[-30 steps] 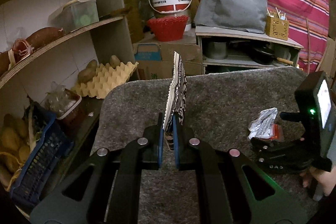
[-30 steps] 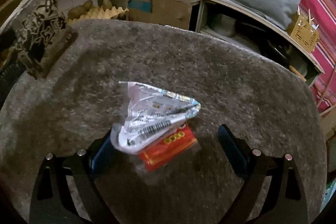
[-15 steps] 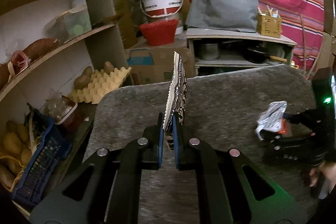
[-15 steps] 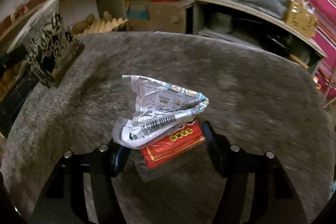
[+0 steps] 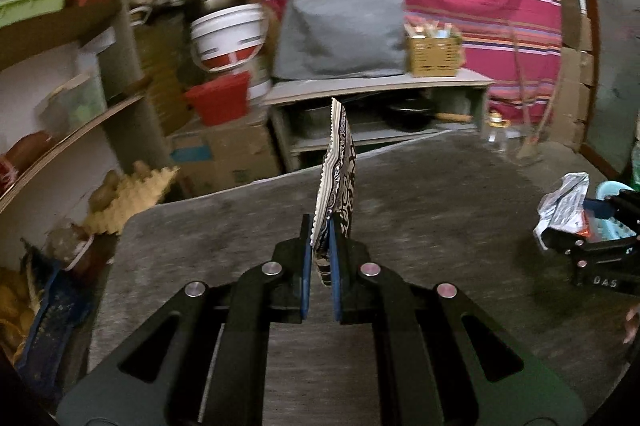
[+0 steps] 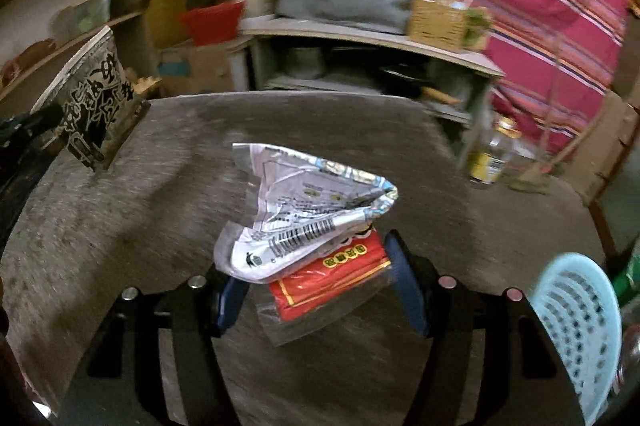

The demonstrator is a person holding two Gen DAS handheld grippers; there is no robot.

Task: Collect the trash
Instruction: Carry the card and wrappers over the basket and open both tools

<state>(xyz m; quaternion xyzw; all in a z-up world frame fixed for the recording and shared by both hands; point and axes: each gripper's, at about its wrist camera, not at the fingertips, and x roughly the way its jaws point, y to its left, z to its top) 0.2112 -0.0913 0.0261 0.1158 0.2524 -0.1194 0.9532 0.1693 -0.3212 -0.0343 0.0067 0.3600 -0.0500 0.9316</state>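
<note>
Left wrist: left tool (image 5: 320, 250) pinching patterned packet (image 5: 338, 170); right tool (image 6: 316, 278) clamping crumpled wrappers (image 6: 308, 218).

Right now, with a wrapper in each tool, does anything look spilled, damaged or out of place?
Nothing spilled or damaged. The black-and-white patterned packet stands upright in the left tool; the crumpled silver wrapper and red sachet sit askew in the right tool, as trash would.

Dim, motion-blurred, fisheye-warped edges
</note>
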